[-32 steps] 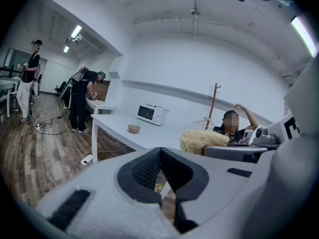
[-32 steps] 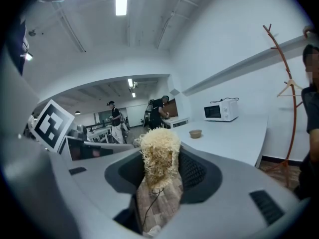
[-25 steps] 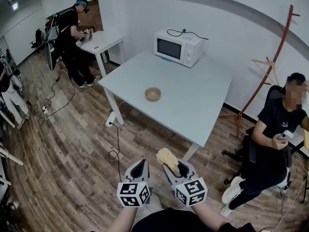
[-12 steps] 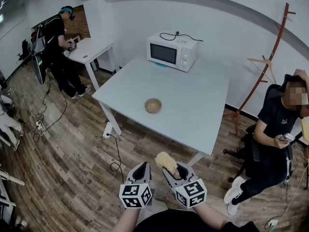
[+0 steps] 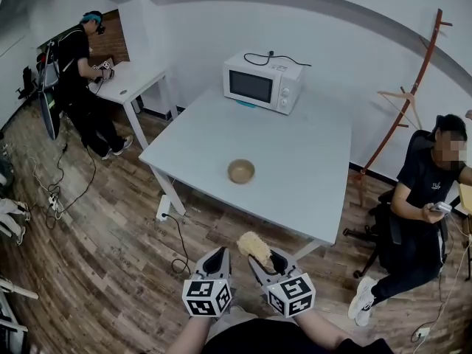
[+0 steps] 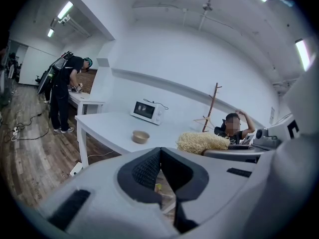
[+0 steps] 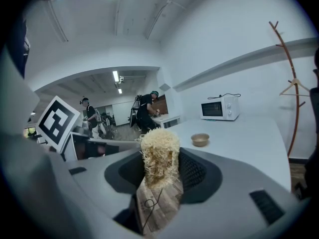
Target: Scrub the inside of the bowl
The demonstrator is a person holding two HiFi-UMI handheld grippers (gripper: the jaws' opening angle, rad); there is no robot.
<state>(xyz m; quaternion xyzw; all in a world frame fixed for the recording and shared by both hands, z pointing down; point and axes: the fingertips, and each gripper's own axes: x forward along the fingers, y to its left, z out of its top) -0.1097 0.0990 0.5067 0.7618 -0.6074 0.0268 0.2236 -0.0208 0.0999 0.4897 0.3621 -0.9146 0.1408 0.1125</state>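
A small tan bowl (image 5: 241, 171) stands upright near the front of the white table (image 5: 295, 175), far ahead of both grippers; it also shows as the bowl (image 6: 140, 136) and the bowl (image 7: 200, 139). My right gripper (image 5: 259, 256) is shut on a pale straw scrubber (image 5: 254, 245) with a brown paper wrap; the scrubber (image 7: 159, 156) stands up between the jaws. My left gripper (image 5: 214, 260) hangs beside it over the wooden floor, shut with nothing in it. In the left gripper view the jaws of the left gripper (image 6: 160, 156) meet.
A white microwave (image 5: 262, 83) sits at the table's far edge. One person (image 5: 420, 220) sits on a chair at the right, next to a wooden coat stand (image 5: 413, 87). Another person (image 5: 77, 72) stands at a second table at the back left. Cables (image 5: 173, 234) trail across the floor.
The table and bowl have slid lower and nearer in the head view. Both grippers keep their places at the bottom, the scrubber still held.
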